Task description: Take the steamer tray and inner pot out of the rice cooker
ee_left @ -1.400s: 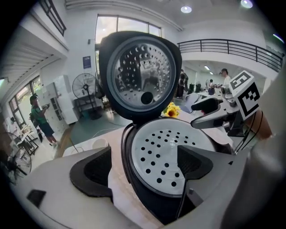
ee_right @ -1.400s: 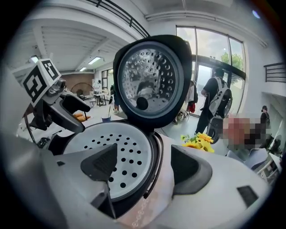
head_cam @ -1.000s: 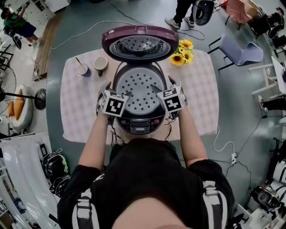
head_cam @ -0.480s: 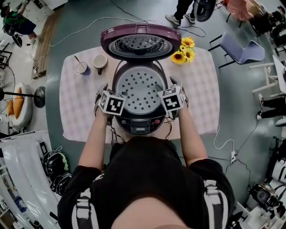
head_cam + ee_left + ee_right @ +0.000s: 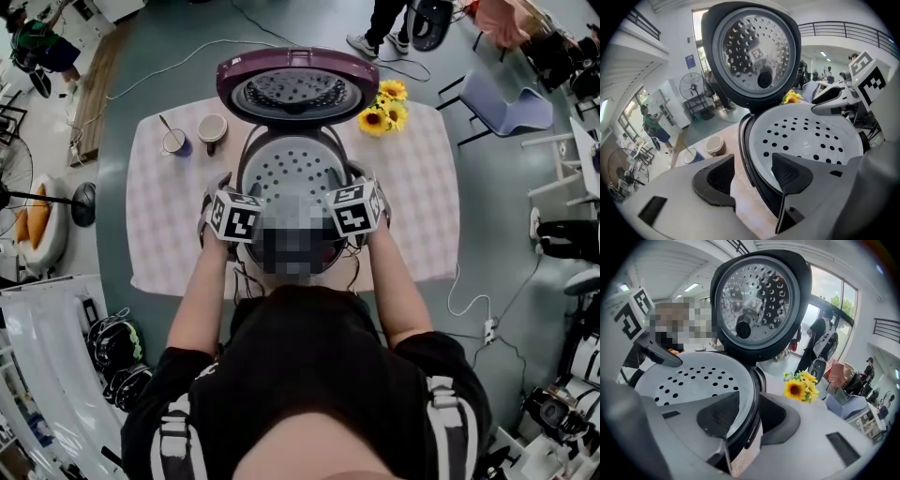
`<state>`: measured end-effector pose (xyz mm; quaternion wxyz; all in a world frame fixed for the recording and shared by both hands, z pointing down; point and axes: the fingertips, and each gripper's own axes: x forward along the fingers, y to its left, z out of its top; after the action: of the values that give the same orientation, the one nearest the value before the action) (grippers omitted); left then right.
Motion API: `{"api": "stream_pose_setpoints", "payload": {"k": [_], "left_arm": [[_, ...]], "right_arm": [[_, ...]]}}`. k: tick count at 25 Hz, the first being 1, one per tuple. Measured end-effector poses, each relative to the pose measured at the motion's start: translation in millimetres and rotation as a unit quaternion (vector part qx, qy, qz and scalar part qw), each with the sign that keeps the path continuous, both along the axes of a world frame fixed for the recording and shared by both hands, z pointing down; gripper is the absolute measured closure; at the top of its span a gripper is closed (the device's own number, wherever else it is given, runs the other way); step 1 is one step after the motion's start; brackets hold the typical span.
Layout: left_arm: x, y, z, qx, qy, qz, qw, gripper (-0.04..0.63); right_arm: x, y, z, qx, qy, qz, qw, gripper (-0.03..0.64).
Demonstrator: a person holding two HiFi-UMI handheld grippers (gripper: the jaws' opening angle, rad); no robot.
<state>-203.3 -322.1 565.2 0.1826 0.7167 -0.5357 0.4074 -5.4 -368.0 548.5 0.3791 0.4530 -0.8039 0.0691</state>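
Note:
The rice cooker stands open on the table, its purple lid raised at the back. The white perforated steamer tray lies in its mouth. My left gripper is at the cooker's left side. Its jaws have just been closing and straddle the rim: one pad is over the tray, the other stands clear outside the rim. My right gripper is at the right side, its jaws also just closing. The tray's edge sits in the narrow gap of the right gripper; whether those pads press on it is unclear.
Two cups stand at the table's back left and yellow sunflowers at the back right. A checked cloth covers the table. Cables, a chair and people stand around on the floor.
Both grippers' jaws have drawn closer together around the cooker's rim. The hands have stayed at the cooker's two sides and the tray lies where it was.

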Motion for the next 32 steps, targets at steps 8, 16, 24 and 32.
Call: {"api": "stream_pose_setpoints", "payload": {"k": [8, 16, 24, 32], "left_arm": [[0.9, 3.5, -4.0, 0.009, -0.001, 0.005, 0.9999, 0.388], [4.1, 11.7, -4.7, 0.004, 0.02, 0.003, 0.9998, 0.479], [1.2, 11.3, -28.8, 0.039, 0.016, 0.001, 0.9991, 0.485], [-1.2, 14.1, -80.0, 0.118, 0.01, 0.001, 0.993, 0.492]], "right_arm": [[-6.9, 0.6, -14.4, 0.029, -0.001, 0.004, 1.0, 0.548], [-10.2, 4.7, -36.2, 0.081, -0.025, 0.003, 0.996, 0.557], [-11.0, 8.2, -56.9, 0.105, -0.033, 0.004, 0.994, 0.557], [-10.5, 17.2, -100.7, 0.162, -0.059, 0.013, 0.985, 0.557]]}}
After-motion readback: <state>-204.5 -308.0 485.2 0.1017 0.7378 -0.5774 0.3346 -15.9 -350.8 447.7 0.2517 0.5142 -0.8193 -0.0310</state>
